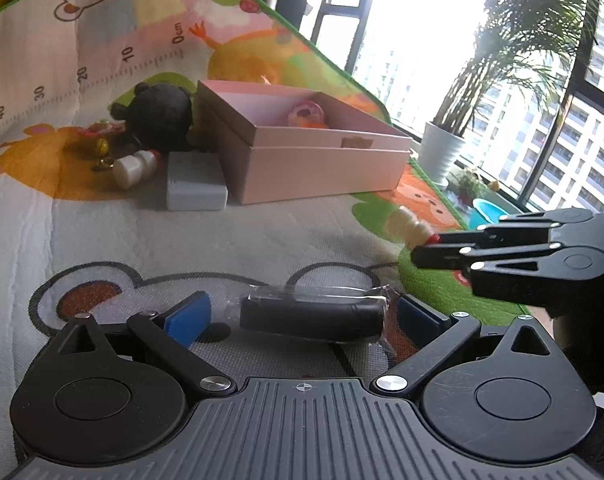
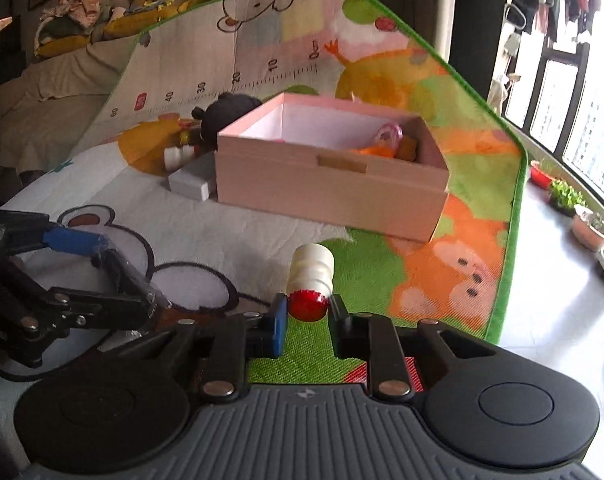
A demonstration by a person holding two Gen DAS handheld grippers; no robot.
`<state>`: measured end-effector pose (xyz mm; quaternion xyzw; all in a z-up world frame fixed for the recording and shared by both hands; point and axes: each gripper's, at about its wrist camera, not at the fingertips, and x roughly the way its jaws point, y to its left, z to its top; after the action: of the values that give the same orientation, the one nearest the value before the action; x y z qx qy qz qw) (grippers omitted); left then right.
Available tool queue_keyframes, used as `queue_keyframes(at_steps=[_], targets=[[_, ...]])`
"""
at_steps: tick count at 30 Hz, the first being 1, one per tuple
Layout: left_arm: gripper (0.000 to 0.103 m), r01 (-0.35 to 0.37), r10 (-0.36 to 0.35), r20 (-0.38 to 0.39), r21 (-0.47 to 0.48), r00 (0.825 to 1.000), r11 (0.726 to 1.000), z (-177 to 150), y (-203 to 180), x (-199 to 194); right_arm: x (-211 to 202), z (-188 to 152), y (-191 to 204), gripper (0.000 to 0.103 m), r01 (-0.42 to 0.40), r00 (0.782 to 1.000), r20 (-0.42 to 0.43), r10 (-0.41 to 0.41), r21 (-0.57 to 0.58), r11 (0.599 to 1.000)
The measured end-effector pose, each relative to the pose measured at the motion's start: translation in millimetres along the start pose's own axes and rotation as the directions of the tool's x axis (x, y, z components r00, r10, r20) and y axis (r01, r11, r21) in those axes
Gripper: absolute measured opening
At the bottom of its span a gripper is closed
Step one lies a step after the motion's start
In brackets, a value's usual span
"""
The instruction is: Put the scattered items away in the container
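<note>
A black cylinder in clear wrap (image 1: pixel 312 314) lies on the play mat between the blue pads of my left gripper (image 1: pixel 304 316), which stands open around it without touching. My right gripper (image 2: pixel 307 312) is shut on the red cap of a small white bottle (image 2: pixel 312 268), held just above the mat; the same bottle (image 1: pixel 408 226) shows in the left wrist view at the right gripper (image 1: pixel 428 246) tips. The pink box (image 2: pixel 330 184) stands open beyond, holding a pink round toy (image 2: pixel 388 136) and orange items (image 2: pixel 376 151).
Left of the pink box (image 1: pixel 314 148) lie a white rectangular block (image 1: pixel 196 180), a second small bottle (image 1: pixel 136 166), a black plush (image 1: pixel 160 114) and a yellow keychain (image 1: pixel 102 148). Potted plants (image 1: pixel 442 152) and windows are at the right, past the mat's green edge (image 2: pixel 510 240).
</note>
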<state>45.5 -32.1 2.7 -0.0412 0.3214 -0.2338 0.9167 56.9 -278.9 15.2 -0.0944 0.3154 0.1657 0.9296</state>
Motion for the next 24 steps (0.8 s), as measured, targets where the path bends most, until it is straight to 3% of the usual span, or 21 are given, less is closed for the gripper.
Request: queue_keyframes(at_steps=[7,24], targets=[[0.102,0.006,-0.006,0.002,-0.006,1.000,1.000,0,1,0,-8,8,2,0.021,0.001,1.000,0.014,-0.001,-0.024,1.000],[0.102,0.008,-0.008,0.002,-0.010,1.000,1.000,1,1,0,-7,-11,6,0.022,-0.061,0.996,-0.063,0.061,0.002,0.998]])
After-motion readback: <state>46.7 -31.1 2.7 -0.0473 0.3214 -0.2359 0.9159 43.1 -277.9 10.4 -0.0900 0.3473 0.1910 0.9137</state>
